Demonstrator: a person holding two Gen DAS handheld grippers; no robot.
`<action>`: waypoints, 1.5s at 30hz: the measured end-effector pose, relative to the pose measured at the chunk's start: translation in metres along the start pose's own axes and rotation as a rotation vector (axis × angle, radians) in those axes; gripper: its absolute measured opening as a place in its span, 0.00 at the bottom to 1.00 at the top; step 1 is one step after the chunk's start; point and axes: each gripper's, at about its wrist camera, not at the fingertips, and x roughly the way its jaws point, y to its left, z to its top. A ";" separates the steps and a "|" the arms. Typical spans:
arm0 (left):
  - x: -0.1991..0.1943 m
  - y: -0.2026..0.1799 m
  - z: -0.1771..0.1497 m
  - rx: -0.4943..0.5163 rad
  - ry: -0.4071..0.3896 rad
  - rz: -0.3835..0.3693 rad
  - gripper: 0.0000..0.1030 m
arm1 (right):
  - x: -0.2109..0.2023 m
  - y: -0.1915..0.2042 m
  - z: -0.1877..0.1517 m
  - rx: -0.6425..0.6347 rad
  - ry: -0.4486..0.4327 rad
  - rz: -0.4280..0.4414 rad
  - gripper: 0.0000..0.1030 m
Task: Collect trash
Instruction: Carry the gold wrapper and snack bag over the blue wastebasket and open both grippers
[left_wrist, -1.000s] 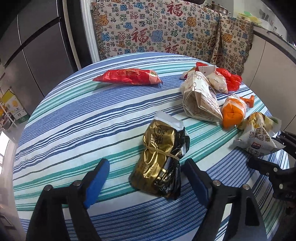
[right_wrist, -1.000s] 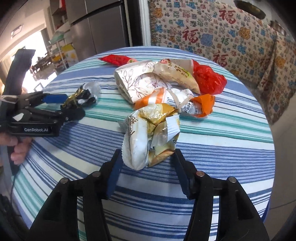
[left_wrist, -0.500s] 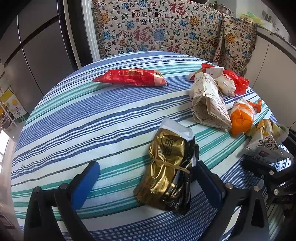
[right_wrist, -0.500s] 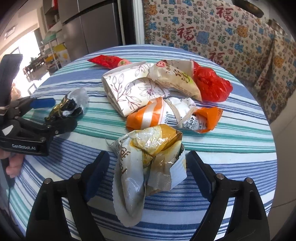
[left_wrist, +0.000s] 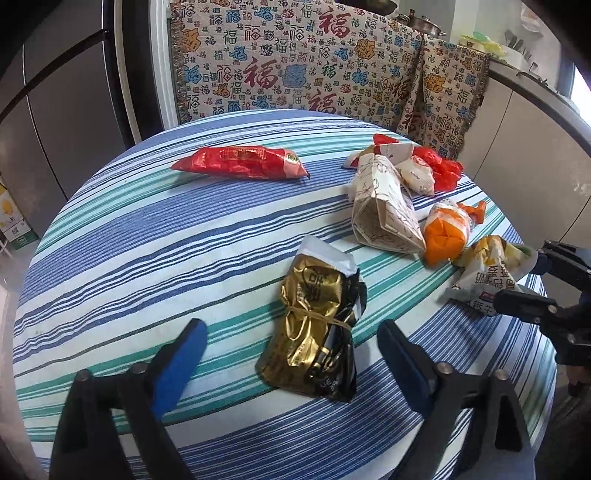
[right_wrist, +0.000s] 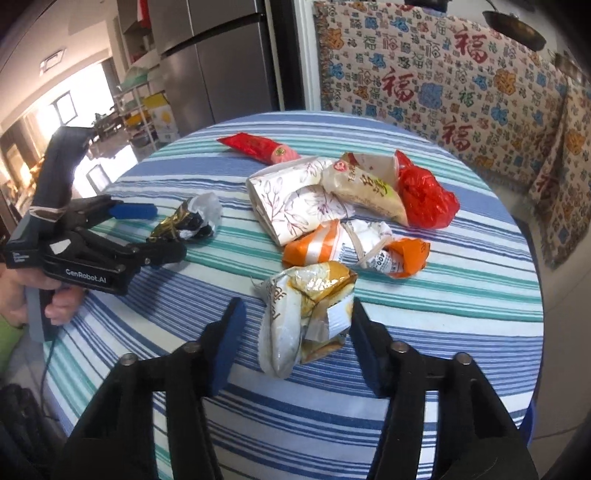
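Observation:
Several snack wrappers lie on a round striped table (left_wrist: 147, 236). My left gripper (left_wrist: 291, 354) is open, its fingers on either side of a gold and black wrapper (left_wrist: 314, 332), which also shows in the right wrist view (right_wrist: 184, 221). My right gripper (right_wrist: 295, 332) is open, straddling a white and yellow wrapper (right_wrist: 303, 306), also seen in the left wrist view (left_wrist: 487, 273). An orange wrapper (right_wrist: 354, 247), a floral paper bag (right_wrist: 295, 199), a beige wrapper (right_wrist: 365, 188), a red plastic bag (right_wrist: 424, 199) and a long red wrapper (left_wrist: 243, 166) lie beyond.
A patterned blanket (left_wrist: 295, 70) covers a seat behind the table. A steel fridge (right_wrist: 214, 55) stands at the back left. A counter (left_wrist: 535, 110) runs along the right. The person's hand (right_wrist: 55, 306) holds the left gripper's handle.
Both grippers opened wider half a second ago and have since narrowed a little around their wrappers. The left gripper shifted slightly; the wrappers stay on the table.

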 end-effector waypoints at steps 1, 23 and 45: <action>-0.001 -0.003 0.000 0.009 0.004 -0.005 0.71 | 0.001 0.000 -0.001 -0.001 0.006 -0.005 0.39; -0.036 -0.111 -0.017 0.064 -0.053 -0.125 0.36 | -0.075 -0.043 -0.044 0.208 -0.097 -0.058 0.28; 0.011 -0.349 0.031 0.257 -0.007 -0.379 0.36 | -0.204 -0.228 -0.146 0.567 -0.117 -0.446 0.28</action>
